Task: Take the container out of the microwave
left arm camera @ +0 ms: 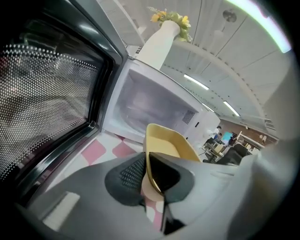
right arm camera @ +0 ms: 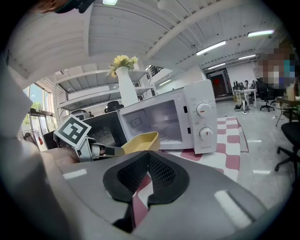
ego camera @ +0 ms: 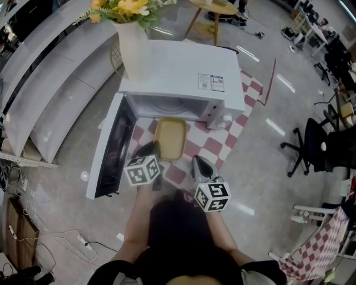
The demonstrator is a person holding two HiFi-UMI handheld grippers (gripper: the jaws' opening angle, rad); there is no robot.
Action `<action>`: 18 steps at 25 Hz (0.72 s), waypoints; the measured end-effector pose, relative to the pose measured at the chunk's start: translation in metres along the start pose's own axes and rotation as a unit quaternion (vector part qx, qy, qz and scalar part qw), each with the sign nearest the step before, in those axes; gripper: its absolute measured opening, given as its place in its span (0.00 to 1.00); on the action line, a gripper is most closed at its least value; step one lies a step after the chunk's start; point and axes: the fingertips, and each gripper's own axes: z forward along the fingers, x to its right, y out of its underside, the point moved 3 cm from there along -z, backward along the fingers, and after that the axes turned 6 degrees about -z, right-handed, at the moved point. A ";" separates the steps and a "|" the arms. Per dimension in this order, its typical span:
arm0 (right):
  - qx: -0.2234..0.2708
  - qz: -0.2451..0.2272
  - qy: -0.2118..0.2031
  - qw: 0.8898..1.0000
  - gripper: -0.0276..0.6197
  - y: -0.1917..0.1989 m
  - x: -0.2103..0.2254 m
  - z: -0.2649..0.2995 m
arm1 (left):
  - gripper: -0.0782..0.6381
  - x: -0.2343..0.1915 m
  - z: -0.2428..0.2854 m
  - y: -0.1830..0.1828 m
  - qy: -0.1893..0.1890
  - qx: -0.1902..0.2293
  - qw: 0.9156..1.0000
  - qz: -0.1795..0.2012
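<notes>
Okay, nearest first; the left gripper (ego camera: 151,150) sits at 11 o'clock from the person and the right gripper (ego camera: 198,165) at 1 o'clock, both angled down toward the microwave.

- Left pads (left arm camera: 126,176) are pinched on the near-left wall of the yellow container (ego camera: 171,136); the thin wall runs edge-on between them. This is a rim grip, likely because the tray is too wide to span.
- Right fingers (right arm camera: 136,176) are pressed together with nothing between them; the gripper hangs just beside the container's near-right corner without touching it, so my read is a spare hand kept close in case the one-sided hold tips.

The container is at 12 o'clock, outside the cavity and over the pink-and-white checkered cloth (ego camera: 208,147), roughly level and empty as far as shows; I cannot tell if its base touches the cloth.

Beyond it is the white microwave (ego camera: 183,72); its door (ego camera: 114,150) is swung fully open at 10 o'clock, clear of the pull-out path. The cavity looks empty, so the removal looks essentially done, with only setting down left.

A white vase (ego camera: 133,50) of yellow flowers (ego camera: 125,8) stands on the microwave's top at 11 o'clock; it is top-heavy, a reason to pull gently.
</notes>
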 end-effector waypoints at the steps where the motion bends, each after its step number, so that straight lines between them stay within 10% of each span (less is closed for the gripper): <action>1: 0.000 0.001 0.001 1.000 0.04 0.001 -0.001 -0.002 | 0.15 0.000 -0.002 0.001 0.002 0.000 1.000 0.001; 18: -0.001 -0.002 0.025 1.000 0.04 0.019 -0.021 -0.029 | 0.15 -0.002 -0.044 0.029 0.017 -0.001 1.000 0.008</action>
